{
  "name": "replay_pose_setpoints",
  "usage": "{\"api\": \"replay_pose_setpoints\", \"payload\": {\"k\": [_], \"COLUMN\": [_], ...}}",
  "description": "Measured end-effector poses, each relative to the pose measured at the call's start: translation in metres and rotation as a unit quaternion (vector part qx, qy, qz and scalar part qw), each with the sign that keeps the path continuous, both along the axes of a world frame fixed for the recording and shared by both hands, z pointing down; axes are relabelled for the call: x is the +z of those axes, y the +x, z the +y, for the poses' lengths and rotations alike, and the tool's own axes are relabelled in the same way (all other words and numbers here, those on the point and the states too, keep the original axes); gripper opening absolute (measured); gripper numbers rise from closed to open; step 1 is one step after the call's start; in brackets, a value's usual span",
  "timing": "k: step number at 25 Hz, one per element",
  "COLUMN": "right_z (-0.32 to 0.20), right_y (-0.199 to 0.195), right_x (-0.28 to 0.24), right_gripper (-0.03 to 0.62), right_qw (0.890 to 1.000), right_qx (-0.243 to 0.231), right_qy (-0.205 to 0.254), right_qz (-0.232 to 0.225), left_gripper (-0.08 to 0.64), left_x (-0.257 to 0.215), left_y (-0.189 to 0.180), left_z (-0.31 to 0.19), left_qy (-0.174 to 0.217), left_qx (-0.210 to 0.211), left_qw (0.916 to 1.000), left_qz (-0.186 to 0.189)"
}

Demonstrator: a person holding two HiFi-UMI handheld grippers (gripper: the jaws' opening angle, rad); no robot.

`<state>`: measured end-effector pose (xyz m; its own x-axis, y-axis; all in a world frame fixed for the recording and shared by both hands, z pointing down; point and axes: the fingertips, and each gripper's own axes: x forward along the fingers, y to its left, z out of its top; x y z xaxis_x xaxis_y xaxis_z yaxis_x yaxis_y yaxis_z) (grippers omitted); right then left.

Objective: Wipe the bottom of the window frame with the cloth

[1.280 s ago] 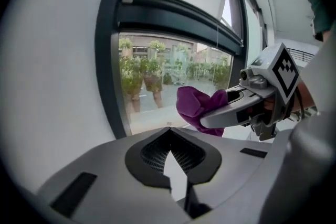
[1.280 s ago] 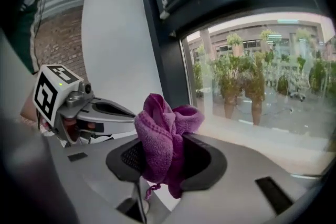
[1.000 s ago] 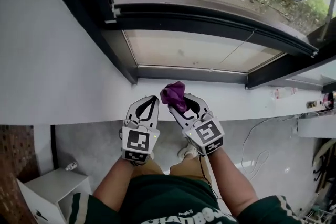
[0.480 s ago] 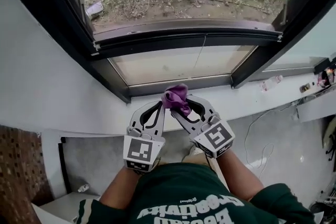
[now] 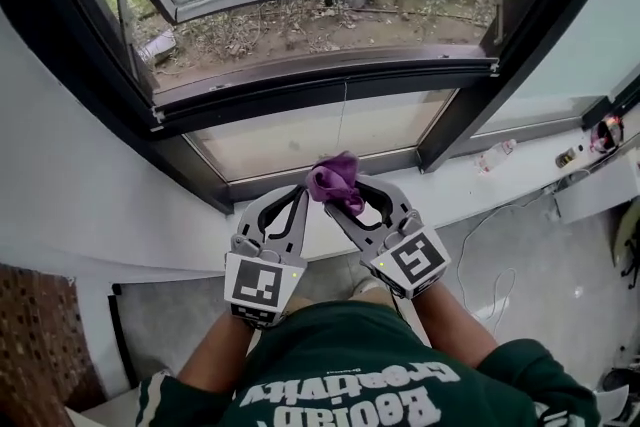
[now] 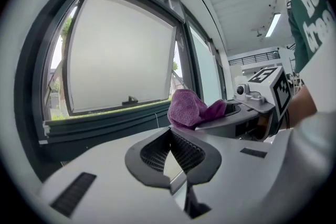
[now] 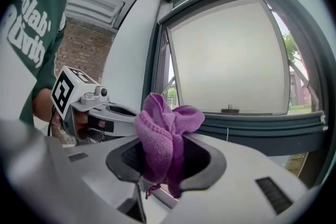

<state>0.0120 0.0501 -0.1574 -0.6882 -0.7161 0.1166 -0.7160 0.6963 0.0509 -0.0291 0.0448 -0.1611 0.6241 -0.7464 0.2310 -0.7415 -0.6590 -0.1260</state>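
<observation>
Head view: right gripper (image 5: 338,202) clamped on bunched purple cloth (image 5: 335,179), held near window frame (image 5: 330,80), left gripper (image 5: 298,199) just beside. Left gripper view: jaws together, nothing btwn. Right gripper view: cloth pinched btwn jaws, frame's bottom rail ahead

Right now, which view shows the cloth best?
Right gripper view: the cloth fills the centre, clamped in the right gripper. Head view shows only a small purple bunch at the tips; left gripper view shows it side-on, farther off.
</observation>
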Motion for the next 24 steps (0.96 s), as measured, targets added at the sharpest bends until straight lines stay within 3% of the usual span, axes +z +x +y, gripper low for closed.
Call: {"api": "replay_pose_setpoints", "payload": {"k": [7, 17, 24], "right_z": [-0.002, 0.016, 0.026], "right_y": [0.047, 0.164, 0.248], "right_x": [0.01, 0.018, 0.017], "right_gripper": [0.166, 0.166, 0.166], "right_qw": [1.0, 0.997, 0.991], "right_qx": [0.023, 0.075, 0.132], "right_qy": [-0.007, -0.002, 0.006], "right_qz": [-0.012, 0.005, -0.017], "left_gripper": [0.009, 0.009, 0.009], "left_x": [0.01, 0.013, 0.017], "left_y": [0.049, 0.178, 0.266], "left_z": [0.001, 0.012, 0.021], "left_qy": [0.005, 0.02, 0.025], "left_qx": [0.025, 0.086, 0.135], "left_qw": [0.9995, 0.9959, 0.9905], "left_qz": [-0.021, -0.018, -0.013]}}
